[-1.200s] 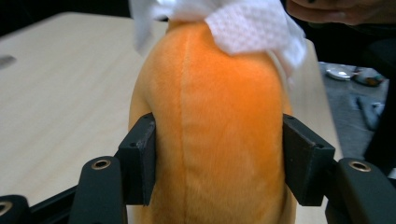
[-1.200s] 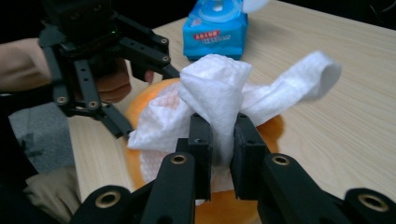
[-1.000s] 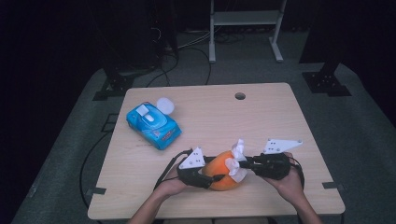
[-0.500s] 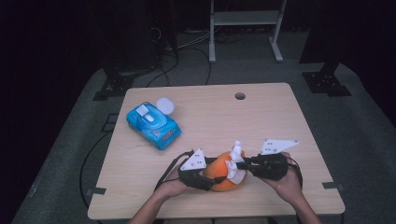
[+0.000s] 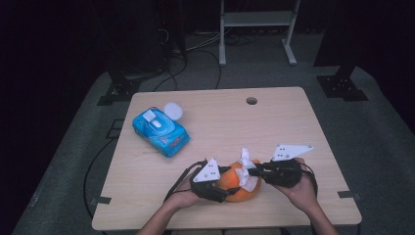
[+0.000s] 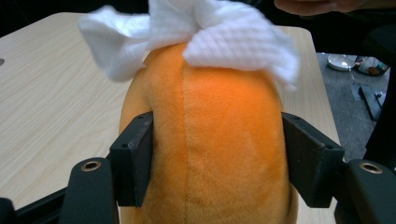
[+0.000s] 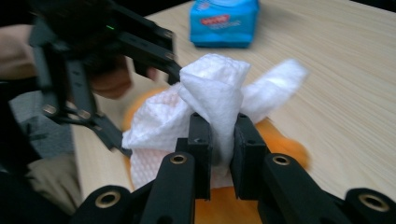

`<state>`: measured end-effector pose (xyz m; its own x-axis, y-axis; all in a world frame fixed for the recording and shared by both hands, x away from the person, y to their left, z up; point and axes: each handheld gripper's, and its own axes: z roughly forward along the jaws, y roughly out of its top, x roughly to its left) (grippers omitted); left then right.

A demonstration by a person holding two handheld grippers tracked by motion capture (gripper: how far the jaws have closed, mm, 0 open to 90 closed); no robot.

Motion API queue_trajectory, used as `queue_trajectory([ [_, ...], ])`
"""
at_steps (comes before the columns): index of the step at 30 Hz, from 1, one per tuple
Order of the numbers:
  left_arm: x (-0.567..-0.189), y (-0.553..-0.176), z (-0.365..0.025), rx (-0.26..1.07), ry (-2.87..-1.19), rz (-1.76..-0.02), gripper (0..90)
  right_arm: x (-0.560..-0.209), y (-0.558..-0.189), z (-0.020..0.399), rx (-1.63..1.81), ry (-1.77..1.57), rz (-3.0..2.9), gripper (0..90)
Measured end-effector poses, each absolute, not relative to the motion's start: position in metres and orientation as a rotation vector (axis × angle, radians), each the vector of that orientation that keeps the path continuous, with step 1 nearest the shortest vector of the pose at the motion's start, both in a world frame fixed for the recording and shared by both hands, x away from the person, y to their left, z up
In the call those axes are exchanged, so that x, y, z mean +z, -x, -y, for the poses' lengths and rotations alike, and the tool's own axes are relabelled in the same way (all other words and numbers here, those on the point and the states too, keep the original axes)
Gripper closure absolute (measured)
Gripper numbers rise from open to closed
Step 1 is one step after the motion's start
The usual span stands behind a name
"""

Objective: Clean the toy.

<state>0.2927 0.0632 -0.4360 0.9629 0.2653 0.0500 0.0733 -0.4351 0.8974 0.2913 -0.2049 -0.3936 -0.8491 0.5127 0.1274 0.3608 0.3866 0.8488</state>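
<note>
Evidently the wiping step is underway: a soft orange plush toy (image 6: 219, 140) sits clamped between the left gripper's (image 6: 217, 154) half-spread jaws, while the right gripper (image 7: 219, 140), just above it, pinches a white crumpled wipe (image 7: 210, 98) tight. Next, rub the cloth across the fur, steadying the toy.

A blue pack of wipes (image 5: 160, 131) lies on the wooden table (image 5: 274, 122), well apart from the claws, up and to their left. A small white lid (image 5: 173, 110) sits just beside it. A round hole (image 5: 251, 101) marks the table's far edge.
</note>
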Motion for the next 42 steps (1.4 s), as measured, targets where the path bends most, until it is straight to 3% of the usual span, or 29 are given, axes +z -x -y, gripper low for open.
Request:
queue_trajectory([
  [5, -0.434, -0.293, -0.06, 0.225, -2.013, -0.256, 31.1, -0.397, -0.295, 0.222, 1.421, -0.88, -2.432, 79.1],
  [13, -0.433, -0.294, -0.062, 0.209, -2.017, -0.257, 28.2, -0.393, -0.29, 0.205, 1.423, -0.78, -2.462, 79.1],
  [14, -0.432, -0.295, -0.063, 0.197, -2.011, -0.266, 21.9, -0.396, -0.291, 0.207, 1.405, -0.787, -2.478, 79.2],
  [15, -0.43, -0.296, -0.064, 0.176, -1.996, -0.287, 21.9, -0.396, -0.291, 0.207, 1.405, -0.787, -2.478, 79.2],
  [18, -0.428, -0.302, -0.069, 0.153, -1.976, -0.354, 11.1, -0.399, -0.292, 0.216, 1.407, -0.808, -2.494, 79.1],
  [20, -0.43, -0.303, -0.07, 0.134, -1.974, -0.361, 14.3, -0.399, -0.292, 0.218, 1.423, -0.818, -2.494, 79.0],
  [21, -0.432, -0.303, -0.07, 0.116, -1.981, -0.345, 20.7, -0.399, -0.293, 0.22, 1.421, -0.827, -2.496, 79.0],
  [24, -0.433, -0.3, -0.067, 0.144, -1.985, -0.324, 29.1, -0.397, -0.293, 0.22, 1.418, -0.833, -2.485, 79.1],
  [30, -0.429, -0.291, -0.058, 0.183, -1.992, -0.294, 30.7, -0.383, -0.275, 0.183, 1.383, -0.657, -2.473, 79.2],
  [32, -0.429, -0.292, -0.06, 0.177, -1.994, -0.295, 26.9, -0.385, -0.274, 0.175, 1.337, -0.625, -2.49, 79.3],
  [35, -0.432, -0.298, -0.062, 0.144, -2.019, -0.368, 9.3, -0.387, -0.279, 0.181, 1.356, -0.653, -2.487, 79.4],
  [36, -0.433, -0.299, -0.062, 0.138, -2.021, -0.372, 7.9, -0.386, -0.281, 0.187, 1.368, -0.681, -2.475, 79.4],
  [39, -0.434, -0.298, -0.062, 0.142, -2.008, -0.335, 20.9, -0.385, -0.282, 0.195, 1.386, -0.715, -2.453, 79.5],
  [42, -0.432, -0.295, -0.06, 0.169, -2.019, -0.31, 28.3, -0.384, -0.277, 0.189, 1.375, -0.696, -2.449, 79.6],
])
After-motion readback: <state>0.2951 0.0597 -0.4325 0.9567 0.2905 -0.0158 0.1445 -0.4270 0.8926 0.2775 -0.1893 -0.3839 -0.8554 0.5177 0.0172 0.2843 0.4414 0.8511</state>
